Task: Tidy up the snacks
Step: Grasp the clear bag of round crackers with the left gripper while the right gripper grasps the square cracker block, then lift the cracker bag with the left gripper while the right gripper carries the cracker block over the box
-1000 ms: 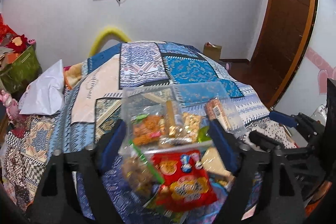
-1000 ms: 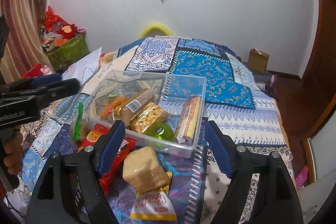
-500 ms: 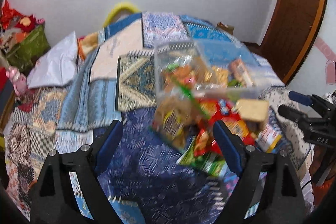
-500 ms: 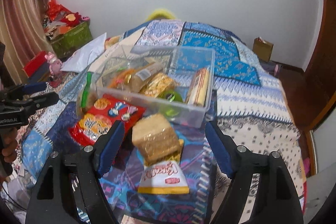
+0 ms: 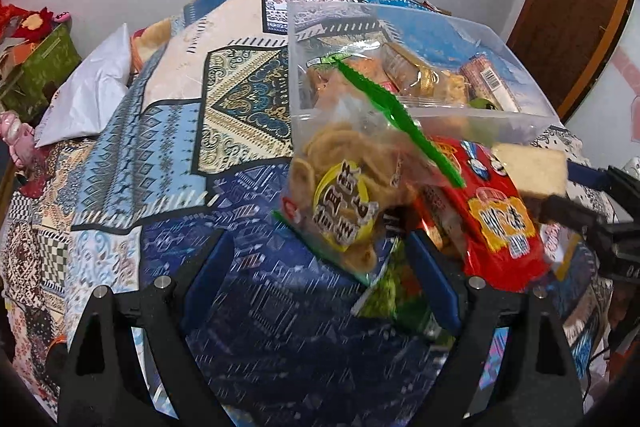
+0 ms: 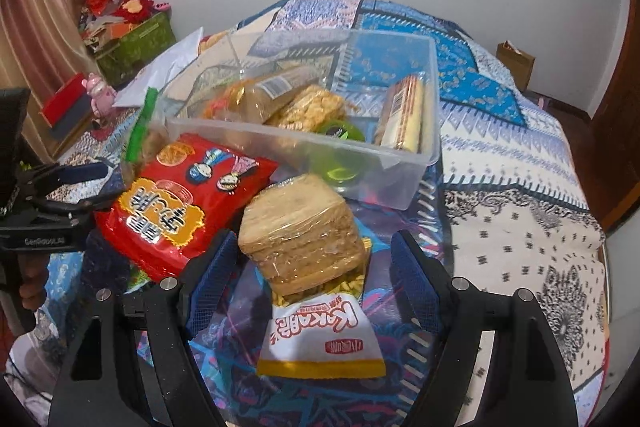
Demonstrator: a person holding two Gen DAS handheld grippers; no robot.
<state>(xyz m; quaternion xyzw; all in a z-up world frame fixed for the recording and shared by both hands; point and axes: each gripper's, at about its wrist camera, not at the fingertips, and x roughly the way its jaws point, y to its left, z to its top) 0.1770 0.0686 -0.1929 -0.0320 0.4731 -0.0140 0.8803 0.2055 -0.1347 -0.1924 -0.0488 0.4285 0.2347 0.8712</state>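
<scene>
A clear plastic box on the bed holds several wrapped snacks. In front of it lies a pile: a red snack bag, a wrapped cracker block and a white and yellow packet. My right gripper is open, its fingers on either side of the cracker block without pressing it. In the left wrist view, a clear bag of chips with a green strip leans on the box, beside the red bag and a green packet. My left gripper is open, with the chip bag's lower corner between its fingertips.
A patchwork bedspread covers the bed, with a white pillow at its far left. A green box of red items and a pink toy stand by the curtain. A wooden door is on the right.
Both grippers have sunk and tipped down toward the snack pile. The right one now straddles the cracker block; the left has come close to the chip bag.
</scene>
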